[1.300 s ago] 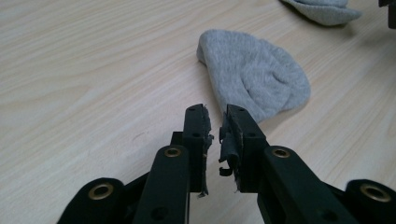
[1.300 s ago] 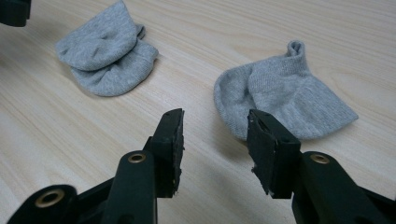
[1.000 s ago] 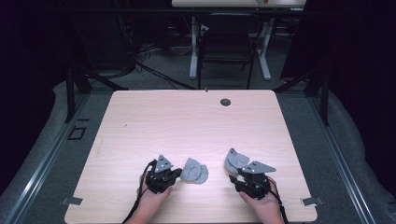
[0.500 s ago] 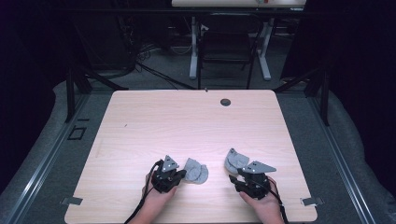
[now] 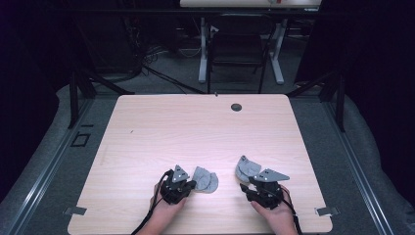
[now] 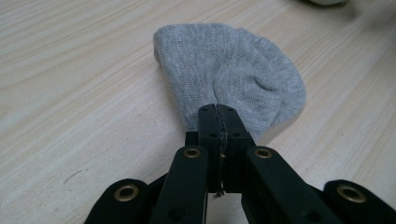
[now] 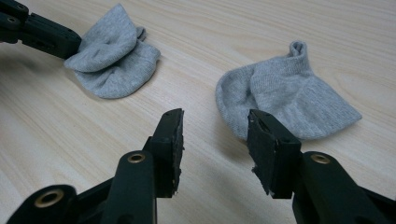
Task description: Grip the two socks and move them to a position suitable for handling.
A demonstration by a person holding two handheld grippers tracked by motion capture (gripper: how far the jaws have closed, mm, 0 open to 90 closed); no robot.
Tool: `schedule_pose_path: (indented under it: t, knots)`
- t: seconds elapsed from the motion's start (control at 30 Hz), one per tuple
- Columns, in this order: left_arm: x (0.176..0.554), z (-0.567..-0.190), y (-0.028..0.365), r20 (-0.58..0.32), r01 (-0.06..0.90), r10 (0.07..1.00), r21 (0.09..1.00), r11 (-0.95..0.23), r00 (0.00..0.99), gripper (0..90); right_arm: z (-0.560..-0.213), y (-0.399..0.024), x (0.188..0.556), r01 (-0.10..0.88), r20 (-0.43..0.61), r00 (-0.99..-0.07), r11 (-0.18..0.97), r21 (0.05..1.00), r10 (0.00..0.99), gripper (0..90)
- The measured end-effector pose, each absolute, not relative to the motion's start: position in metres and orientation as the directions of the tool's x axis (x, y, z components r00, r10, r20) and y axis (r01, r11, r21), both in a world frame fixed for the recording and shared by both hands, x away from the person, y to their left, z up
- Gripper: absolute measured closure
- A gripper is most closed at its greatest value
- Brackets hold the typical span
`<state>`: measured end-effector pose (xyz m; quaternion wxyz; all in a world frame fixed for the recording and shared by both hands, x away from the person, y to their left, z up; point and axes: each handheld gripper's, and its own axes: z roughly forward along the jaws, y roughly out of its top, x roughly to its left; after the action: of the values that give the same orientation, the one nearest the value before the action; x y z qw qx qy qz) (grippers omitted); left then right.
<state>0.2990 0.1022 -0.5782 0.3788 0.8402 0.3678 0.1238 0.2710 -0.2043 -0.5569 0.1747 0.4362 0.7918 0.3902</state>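
Two small grey socks lie on the wooden table near its front edge. The left sock is bunched up, and my left gripper is shut on its near edge, the jaws pinching the cloth. The right sock lies flat with its cuff pointing away. My right gripper stands open just short of it, with only bare table between its jaws. The right gripper view also takes in the left sock and the left gripper at far left.
A small black round hole sits near the table's far edge. Beyond the table are a dark chair and white desk legs on a grey floor. A hand holds each gripper at the front edge.
My left gripper has shifted a little to the right, toward its sock. The right gripper and the right sock have kept still.
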Motion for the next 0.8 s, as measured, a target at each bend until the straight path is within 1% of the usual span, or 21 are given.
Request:
schedule_pose_path:
  t: [0.1,0.23,0.37,0.53,0.63,0.73,0.8]
  knots:
    - [0.296,-0.579,0.102,-0.08,0.53,0.716,0.73,-0.432,0.694,89.6,-0.557,-0.204,0.271,0.553,0.062,-0.557,0.314,0.772,0.828,55.7]
    - [0.29,-0.578,0.102,-0.07,0.527,0.709,0.721,-0.45,0.702,89.7,-0.556,-0.204,0.271,0.551,0.059,-0.556,0.315,0.773,0.829,55.9]
    - [0.283,-0.577,0.102,-0.079,0.532,0.7,0.711,-0.459,0.71,89.7,-0.555,-0.205,0.271,0.542,0.048,-0.559,0.321,0.777,0.828,56.9]
    - [0.273,-0.575,0.103,-0.058,0.518,0.686,0.702,-0.489,0.726,89.6,-0.555,-0.206,0.271,0.546,0.054,-0.554,0.314,0.776,0.831,58.9]
    - [0.266,-0.575,0.104,-0.052,0.514,0.683,0.701,-0.494,0.728,89.6,-0.553,-0.208,0.272,0.541,0.052,-0.55,0.308,0.782,0.833,61.9]
    - [0.26,-0.575,0.107,-0.065,0.521,0.68,0.697,-0.493,0.731,89.5,-0.549,-0.21,0.272,0.532,0.053,-0.547,0.298,0.792,0.835,67.4]
    - [0.256,-0.575,0.11,-0.077,0.526,0.675,0.693,-0.493,0.734,89.5,-0.546,-0.213,0.273,0.534,0.053,-0.547,0.3,0.79,0.835,68.8]
